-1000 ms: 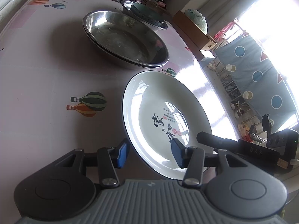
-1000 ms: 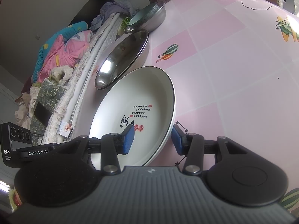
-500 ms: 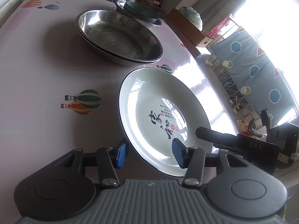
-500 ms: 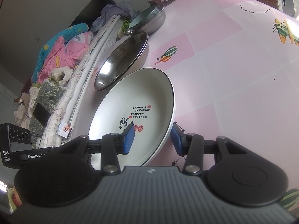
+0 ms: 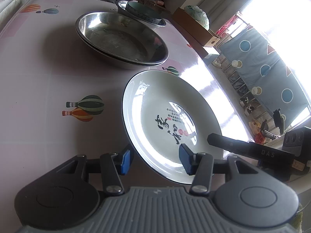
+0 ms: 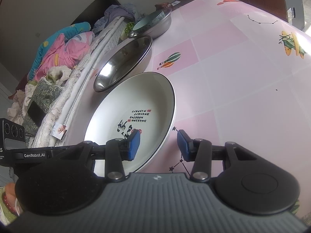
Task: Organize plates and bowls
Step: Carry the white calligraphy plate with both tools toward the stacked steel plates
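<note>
White and printed with black calligraphy, the plate [image 5: 171, 120] sits near me on the pink table [image 6: 243, 81], its rim between the parted fingers of my left gripper [image 5: 155, 160] and my right gripper [image 6: 158, 145], neither clamped, steel bowls [image 5: 120, 38] farther off.

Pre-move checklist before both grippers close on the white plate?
1. Left gripper straddles the rim of the white plate, jaws open: ok.
2. Right gripper straddles the opposite rim, jaws open: ok.
3. Pads touching the rim: cannot tell.
4. Plate resting flat on the pink table: cannot tell; the far rim looks raised in the right wrist view.
5. Plate separate from the stacked steel basins: ok.
6. Small bowl sits in the far steel bowl, out of the way: ok.
</note>
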Available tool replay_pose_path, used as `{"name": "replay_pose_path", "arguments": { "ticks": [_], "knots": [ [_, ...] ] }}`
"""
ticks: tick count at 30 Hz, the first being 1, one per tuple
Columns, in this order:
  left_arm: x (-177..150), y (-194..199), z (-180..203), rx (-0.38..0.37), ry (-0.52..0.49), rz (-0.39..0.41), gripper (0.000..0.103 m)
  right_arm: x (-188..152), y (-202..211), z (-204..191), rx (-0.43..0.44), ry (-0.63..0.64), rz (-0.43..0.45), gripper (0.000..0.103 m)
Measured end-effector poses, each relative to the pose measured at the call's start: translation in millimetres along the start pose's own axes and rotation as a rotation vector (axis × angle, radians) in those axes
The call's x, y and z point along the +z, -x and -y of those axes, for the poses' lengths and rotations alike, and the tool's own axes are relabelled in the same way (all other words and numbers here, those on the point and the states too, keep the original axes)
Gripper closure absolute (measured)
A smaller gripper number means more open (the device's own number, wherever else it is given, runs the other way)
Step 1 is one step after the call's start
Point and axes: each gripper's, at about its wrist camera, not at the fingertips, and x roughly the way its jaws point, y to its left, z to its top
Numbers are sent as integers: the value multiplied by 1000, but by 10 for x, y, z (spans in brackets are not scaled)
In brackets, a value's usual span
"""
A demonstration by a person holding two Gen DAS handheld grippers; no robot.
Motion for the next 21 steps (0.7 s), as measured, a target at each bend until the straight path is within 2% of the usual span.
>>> {"name": "replay_pose_path", "arguments": {
  "ticks": [7,21],
  "knots": [
    [0,-1,8,8,-8,5,52,-4,6,12,-8,2,7,61],
    [29,-22,26,101,-117,68,55,-4,3,-5,-59,34,36,67]
  ]
}}
